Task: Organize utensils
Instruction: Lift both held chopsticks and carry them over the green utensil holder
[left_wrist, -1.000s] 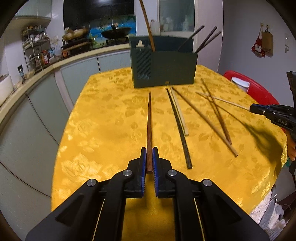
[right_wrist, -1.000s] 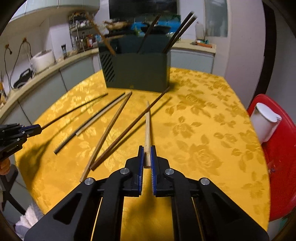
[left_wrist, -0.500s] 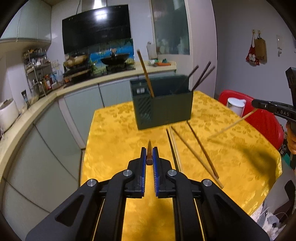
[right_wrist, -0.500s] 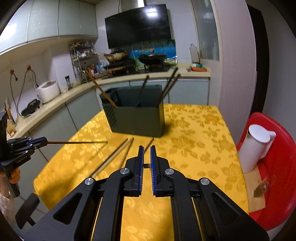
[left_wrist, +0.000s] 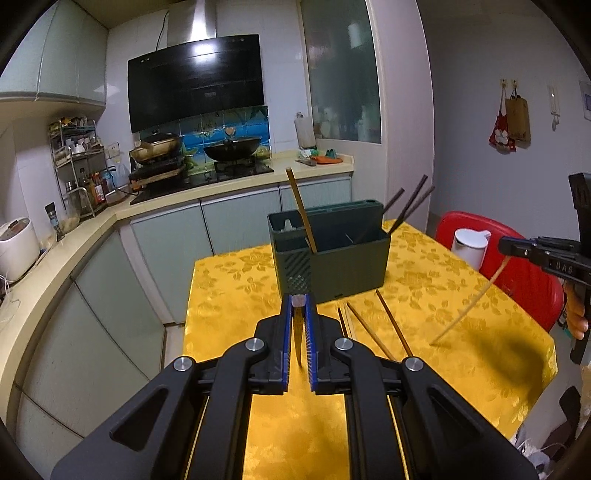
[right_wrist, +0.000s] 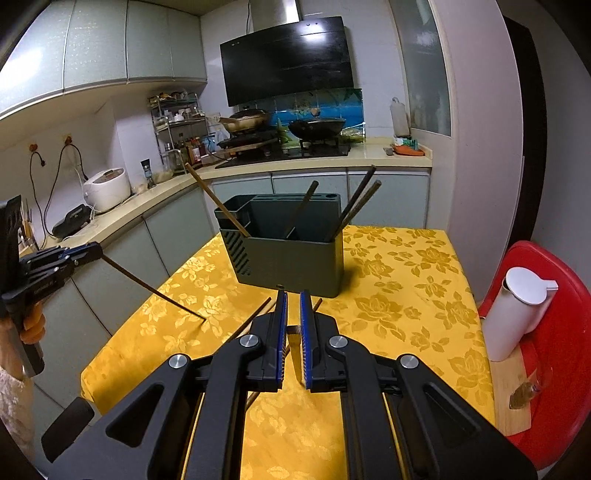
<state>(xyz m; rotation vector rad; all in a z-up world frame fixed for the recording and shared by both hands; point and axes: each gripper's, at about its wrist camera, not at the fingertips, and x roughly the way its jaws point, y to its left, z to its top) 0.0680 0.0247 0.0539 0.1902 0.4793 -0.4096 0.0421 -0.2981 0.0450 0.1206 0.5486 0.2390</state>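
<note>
A dark green utensil holder (left_wrist: 332, 254) stands at the far end of the yellow table (left_wrist: 240, 280), with several chopsticks leaning in it; it also shows in the right wrist view (right_wrist: 291, 251). My left gripper (left_wrist: 298, 306) is shut on a dark brown chopstick (right_wrist: 155, 291), held above the table and sloping down. My right gripper (right_wrist: 293, 299) is shut on a pale wooden chopstick (left_wrist: 472, 302), also lifted and sloping down toward the cloth. Several loose chopsticks (left_wrist: 373, 328) lie on the table in front of the holder.
A red chair (right_wrist: 546, 332) with a white lidded jug (right_wrist: 517, 314) and a wooden board stands right of the table. Kitchen counters with a rice cooker (right_wrist: 107, 188), stove and woks run along the left and back walls.
Both grippers have risen well above the table, each lifting its chopstick off the cloth. The chopsticks now hang tip-down instead of lying flat. The view has tilted up toward the kitchen.
</note>
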